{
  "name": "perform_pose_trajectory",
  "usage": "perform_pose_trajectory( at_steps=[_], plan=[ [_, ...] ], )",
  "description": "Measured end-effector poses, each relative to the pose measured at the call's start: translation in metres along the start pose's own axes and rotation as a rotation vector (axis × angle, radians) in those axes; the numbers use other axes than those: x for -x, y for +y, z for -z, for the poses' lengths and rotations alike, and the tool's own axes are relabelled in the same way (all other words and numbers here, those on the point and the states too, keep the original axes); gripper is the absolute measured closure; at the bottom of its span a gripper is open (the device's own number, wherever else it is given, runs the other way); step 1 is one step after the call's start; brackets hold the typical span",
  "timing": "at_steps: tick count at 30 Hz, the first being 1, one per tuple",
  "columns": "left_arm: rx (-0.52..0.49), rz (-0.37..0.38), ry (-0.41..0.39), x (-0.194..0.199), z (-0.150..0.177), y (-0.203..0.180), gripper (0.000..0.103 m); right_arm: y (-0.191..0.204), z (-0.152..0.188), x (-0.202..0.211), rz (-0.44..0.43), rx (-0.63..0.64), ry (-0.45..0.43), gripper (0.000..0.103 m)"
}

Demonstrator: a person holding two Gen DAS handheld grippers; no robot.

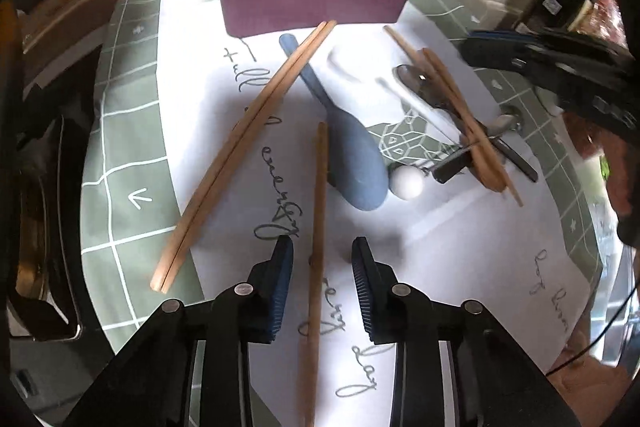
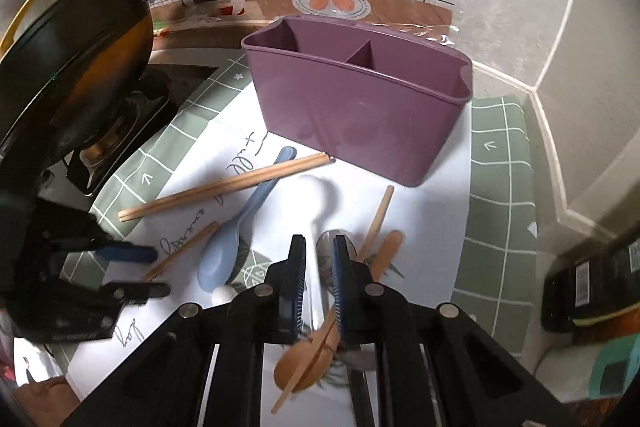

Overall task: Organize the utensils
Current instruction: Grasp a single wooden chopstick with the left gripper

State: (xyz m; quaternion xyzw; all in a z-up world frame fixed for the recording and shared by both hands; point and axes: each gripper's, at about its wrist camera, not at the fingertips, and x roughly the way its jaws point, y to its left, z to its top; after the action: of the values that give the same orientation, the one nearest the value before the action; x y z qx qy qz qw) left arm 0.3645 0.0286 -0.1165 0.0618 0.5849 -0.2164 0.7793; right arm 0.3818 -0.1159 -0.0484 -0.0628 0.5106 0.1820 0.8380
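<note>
A single wooden chopstick (image 1: 318, 227) lies lengthwise between the pads of my left gripper (image 1: 323, 267); the jaws stand apart from it on both sides. In the right wrist view the left gripper (image 2: 158, 273) sits at the left over that chopstick (image 2: 186, 249). My right gripper (image 2: 320, 259) is narrowly shut on a metal spoon (image 2: 334, 247), whose bowl pokes out past the fingertips. The purple two-compartment holder (image 2: 360, 115) stands upright at the back. A blue spoon (image 1: 356, 163), a chopstick pair (image 1: 240, 155), a white spoon (image 2: 324, 195) and a wooden spoon (image 2: 304, 367) lie on the paper.
A white sheet with handwriting (image 1: 440, 247) covers a green grid mat (image 2: 500, 187). A dark wok (image 2: 80, 67) sits on a stove at the left. A black bottle (image 2: 592, 291) stands at the right. A small white round object (image 1: 406, 183) rests by the blue spoon.
</note>
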Motion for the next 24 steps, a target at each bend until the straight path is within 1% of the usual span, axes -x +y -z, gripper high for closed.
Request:
perform_pose_trajectory(
  at_steps=[3,4,5,6,8,9,10,12,16,17,21,24],
  plan=[
    [0.043,0.01,0.011,-0.004,-0.004,0.006,0.074,-0.003,0.003,0.003,0.011,0.001,-0.005,0.089],
    [0.055,0.01,0.01,-0.005,-0.004,0.006,0.078,-0.004,0.004,0.003,0.017,0.007,-0.004,0.087],
    [0.061,0.007,0.008,-0.006,-0.004,0.007,0.082,-0.003,0.004,0.002,0.014,0.017,-0.002,0.082],
    [0.066,-0.002,0.001,-0.006,-0.004,0.007,0.085,-0.002,0.004,0.002,0.008,0.027,-0.003,0.079],
    [0.075,-0.005,-0.012,-0.006,-0.003,0.007,0.092,0.002,0.002,-0.002,-0.011,0.051,-0.001,0.068],
    [0.087,-0.006,-0.021,-0.007,-0.003,0.007,0.094,0.005,0.001,-0.005,-0.02,0.064,0.003,0.067],
    [0.115,0.0,-0.03,-0.006,-0.004,0.01,0.097,0.008,0.0,-0.009,-0.03,0.078,0.011,0.066],
    [0.158,0.017,-0.05,-0.003,-0.004,0.013,0.097,0.017,-0.004,-0.022,-0.049,0.13,0.045,0.066],
    [0.252,-0.002,-0.161,0.022,0.0,0.026,0.097,0.03,-0.009,-0.047,-0.029,0.219,0.089,0.066],
    [0.264,-0.003,-0.176,0.025,0.001,0.027,0.097,0.032,-0.012,-0.054,-0.021,0.234,0.099,0.066],
    [0.318,-0.011,-0.264,0.045,0.006,0.03,0.097,0.03,-0.021,-0.077,-0.05,0.234,0.14,0.066],
    [0.337,-0.014,-0.305,0.053,0.011,0.033,0.097,0.028,-0.026,-0.093,-0.055,0.222,0.168,0.066]
  ],
)
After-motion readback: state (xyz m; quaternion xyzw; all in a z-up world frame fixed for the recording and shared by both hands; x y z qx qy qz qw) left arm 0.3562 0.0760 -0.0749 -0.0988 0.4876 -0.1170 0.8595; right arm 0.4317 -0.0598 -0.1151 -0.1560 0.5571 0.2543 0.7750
